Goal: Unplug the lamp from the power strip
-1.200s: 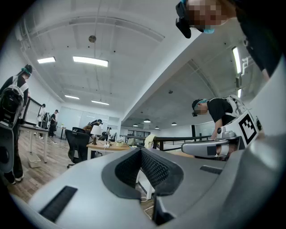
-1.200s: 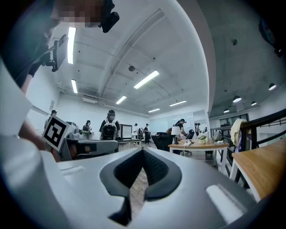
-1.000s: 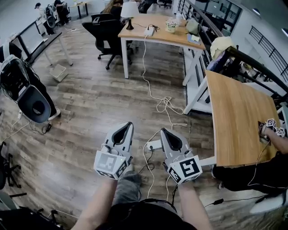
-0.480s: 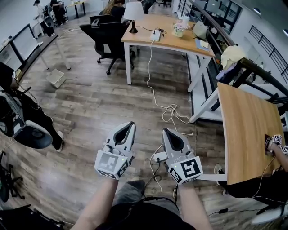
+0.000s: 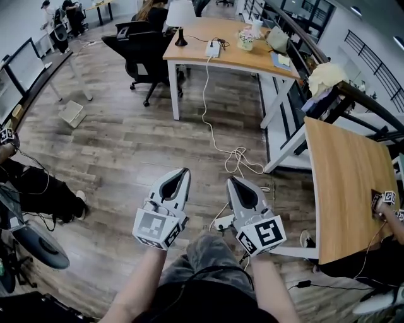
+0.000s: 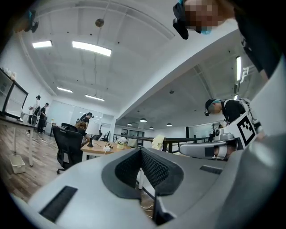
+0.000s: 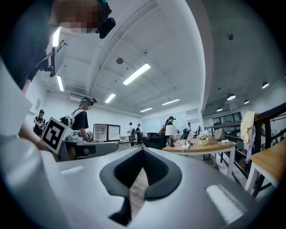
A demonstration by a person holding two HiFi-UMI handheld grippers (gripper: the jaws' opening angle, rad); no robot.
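We are a step nearer than a second ago. The desk [image 5: 252,60] sits a little larger at the top of the head view, the chairs at our left have slid out toward the edge, and our knee [image 5: 214,249] now swings forward under the tongs. The left gripper [image 5: 184,171] and right gripper [image 5: 231,181] hold the same pose as before, side by side at waist height. Each one's view shows its jaw tips pressed together with nothing between them, so both are clenched and empty.

For the task this means we are only approaching. The lamp [image 5: 181,17] and the strip [image 5: 213,48] are well apart from us, across open floor, and no unplugging has started. We judge the tongs must release before one of them can take the plug.

The lamp stands upright on the desk's far left corner, its long axis vertical, shade on top and base on the wood. The strip lies flat just right of it. Its long axis runs from the far side toward the near edge, where its white cord [image 5: 206,94] drops to the floor and trails toward us. The lamp's plug is too small to tell which way it points.
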